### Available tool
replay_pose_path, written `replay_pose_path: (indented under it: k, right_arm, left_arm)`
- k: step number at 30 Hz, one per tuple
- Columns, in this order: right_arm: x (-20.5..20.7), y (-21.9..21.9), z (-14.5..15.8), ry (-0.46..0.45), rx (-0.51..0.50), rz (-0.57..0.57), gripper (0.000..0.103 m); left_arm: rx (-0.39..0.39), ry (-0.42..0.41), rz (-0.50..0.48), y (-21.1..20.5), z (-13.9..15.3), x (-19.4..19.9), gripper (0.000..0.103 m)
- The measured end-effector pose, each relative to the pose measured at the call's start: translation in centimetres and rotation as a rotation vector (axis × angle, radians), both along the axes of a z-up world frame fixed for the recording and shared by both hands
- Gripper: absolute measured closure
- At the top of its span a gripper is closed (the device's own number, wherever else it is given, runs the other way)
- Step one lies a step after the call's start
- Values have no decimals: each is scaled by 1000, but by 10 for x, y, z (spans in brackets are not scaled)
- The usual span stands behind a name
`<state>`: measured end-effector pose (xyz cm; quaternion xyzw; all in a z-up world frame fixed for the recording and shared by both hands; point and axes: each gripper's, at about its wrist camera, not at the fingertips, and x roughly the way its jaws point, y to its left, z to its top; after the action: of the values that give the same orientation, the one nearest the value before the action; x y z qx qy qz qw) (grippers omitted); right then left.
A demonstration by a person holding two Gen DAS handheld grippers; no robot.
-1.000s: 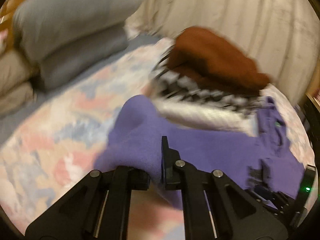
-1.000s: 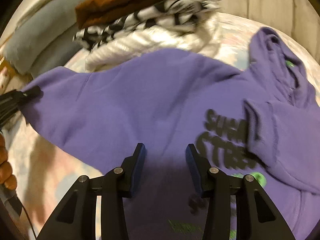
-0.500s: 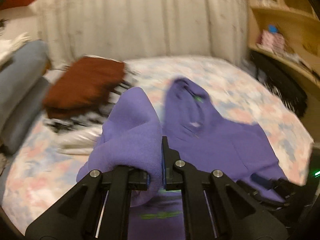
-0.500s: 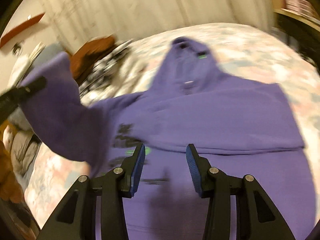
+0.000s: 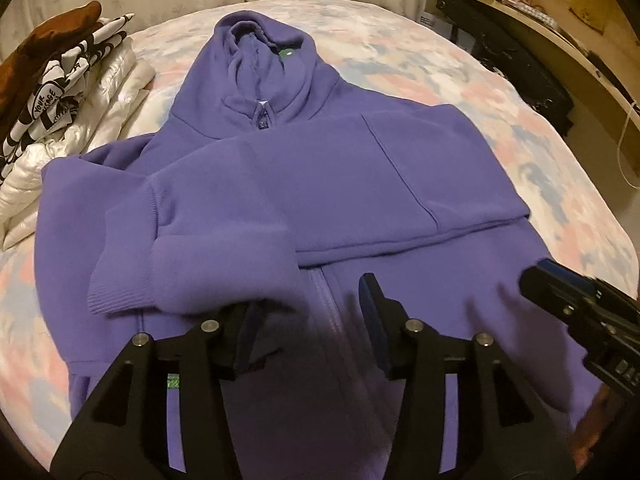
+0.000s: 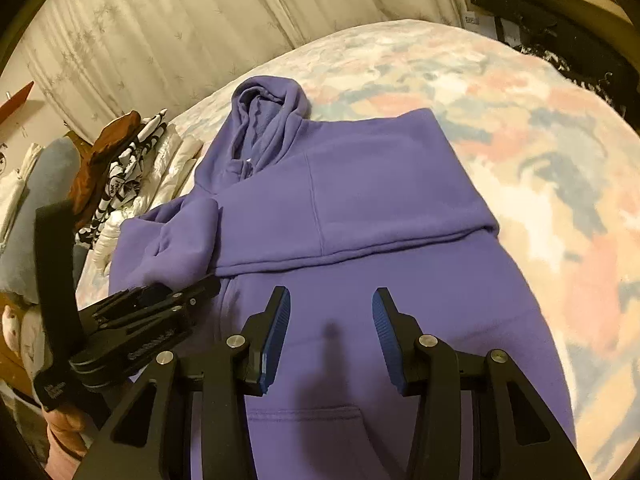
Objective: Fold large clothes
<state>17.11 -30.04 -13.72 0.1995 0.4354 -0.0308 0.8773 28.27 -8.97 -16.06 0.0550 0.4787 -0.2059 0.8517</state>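
Purple hoodie (image 5: 360, 168) flat on floral bedspread (image 5: 460, 76), both sleeves folded across chest, left gripper (image 5: 304, 316) and right gripper (image 6: 330, 332) wide apart, empty above its lower front, clothes pile (image 5: 60, 92) beside its hood, shelf (image 5: 560, 28) beyond.

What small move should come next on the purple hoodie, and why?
Probably take the hoodie's bottom hem and fold it up toward the hood. Both sleeves already lie across the chest, the cuff just released. The left hand-held gripper and the right hand-held gripper are open, holding nothing, above the lower front.
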Motion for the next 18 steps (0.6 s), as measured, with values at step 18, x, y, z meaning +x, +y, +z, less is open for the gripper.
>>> replay_pose_path:
  k: [18]
  right_arm:
    - [20,113,41,-74,-106,251,42]
  left_arm:
    - [-40,-93,246,128,61,-78,55]
